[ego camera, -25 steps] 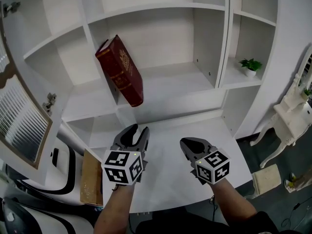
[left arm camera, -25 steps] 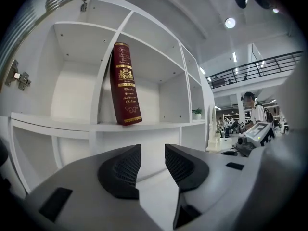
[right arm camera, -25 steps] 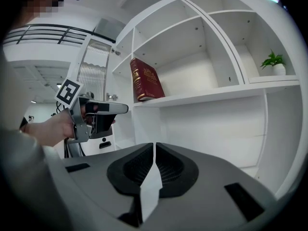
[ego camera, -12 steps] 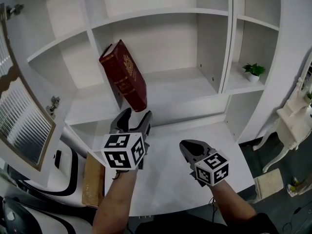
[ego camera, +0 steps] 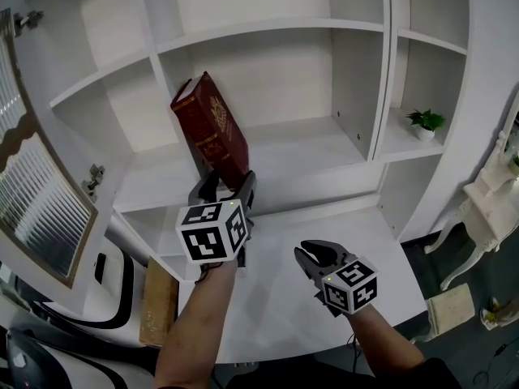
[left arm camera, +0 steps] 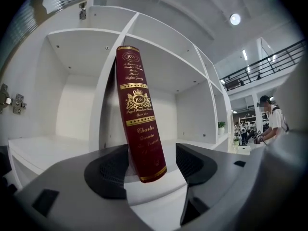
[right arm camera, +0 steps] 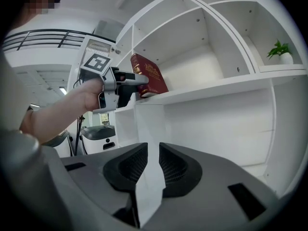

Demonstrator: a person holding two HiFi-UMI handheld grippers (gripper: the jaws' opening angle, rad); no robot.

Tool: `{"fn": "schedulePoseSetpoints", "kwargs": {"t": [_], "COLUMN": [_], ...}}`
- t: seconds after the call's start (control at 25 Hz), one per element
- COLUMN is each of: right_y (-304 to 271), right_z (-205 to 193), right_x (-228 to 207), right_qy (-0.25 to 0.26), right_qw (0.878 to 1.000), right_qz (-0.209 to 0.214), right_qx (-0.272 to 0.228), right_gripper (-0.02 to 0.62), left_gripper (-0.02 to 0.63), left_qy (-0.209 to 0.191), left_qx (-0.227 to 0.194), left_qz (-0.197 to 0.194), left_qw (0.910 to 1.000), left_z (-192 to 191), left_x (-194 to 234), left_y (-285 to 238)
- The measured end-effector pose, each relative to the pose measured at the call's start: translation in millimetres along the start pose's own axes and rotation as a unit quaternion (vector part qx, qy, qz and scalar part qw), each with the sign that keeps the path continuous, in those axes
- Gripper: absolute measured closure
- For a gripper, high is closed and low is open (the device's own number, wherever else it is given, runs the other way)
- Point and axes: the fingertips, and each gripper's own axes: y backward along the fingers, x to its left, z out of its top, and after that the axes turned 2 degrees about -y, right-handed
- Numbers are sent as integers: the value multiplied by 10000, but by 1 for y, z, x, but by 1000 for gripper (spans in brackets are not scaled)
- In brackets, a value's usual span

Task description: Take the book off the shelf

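A dark red book [ego camera: 212, 132] with gold print leans tilted against a white shelf divider, its lower end on the shelf board [ego camera: 300, 148]. My left gripper [ego camera: 225, 183] is level at the shelf's front edge. Its jaws have just been opening and now stand wide on either side of the book's lower spine [left arm camera: 139, 124]. A gap shows on the right side, so the pads do not press on it. The right gripper view shows the book [right arm camera: 150, 80] in front of the left gripper [right arm camera: 130, 83]. My right gripper [ego camera: 312, 254] hovers lower over the white table [ego camera: 300, 298], jaws nearly together and holding nothing.
A small potted plant [ego camera: 424, 122] stands in the right shelf compartment. An open cabinet door [ego camera: 49, 209] hangs at the left. A cardboard box [ego camera: 158, 310] lies beside the table, below left. White ornate furniture [ego camera: 486, 209] stands at the right. A person [left arm camera: 274, 121] stands far off.
My left gripper has risen and moved forward to the shelf, and its jaws have opened wider around the book's lower end. The right gripper has stayed almost still.
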Motion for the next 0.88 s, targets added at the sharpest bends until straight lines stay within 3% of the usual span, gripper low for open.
{"fn": "schedulePoseSetpoints", "kwargs": {"t": [0.36, 0.6, 0.88], "right_y": [0, 0, 1], "right_z": [3, 5, 1], "right_x": [0, 5, 5], "right_qy": [-93, -46, -89], "right_qw": [9998, 9998, 9998], "right_qz": [-100, -100, -144], "right_qx": [-107, -138, -91], "right_gripper": [505, 492, 492], "left_gripper": [310, 310, 310], "left_qy": [138, -110, 63], "left_qx": [21, -65, -25], "left_qz": [228, 328, 336], "left_qw": [9996, 9994, 9994], "left_z": [10, 29, 37], "left_x": [14, 20, 23], "left_y": [-15, -22, -32]}}
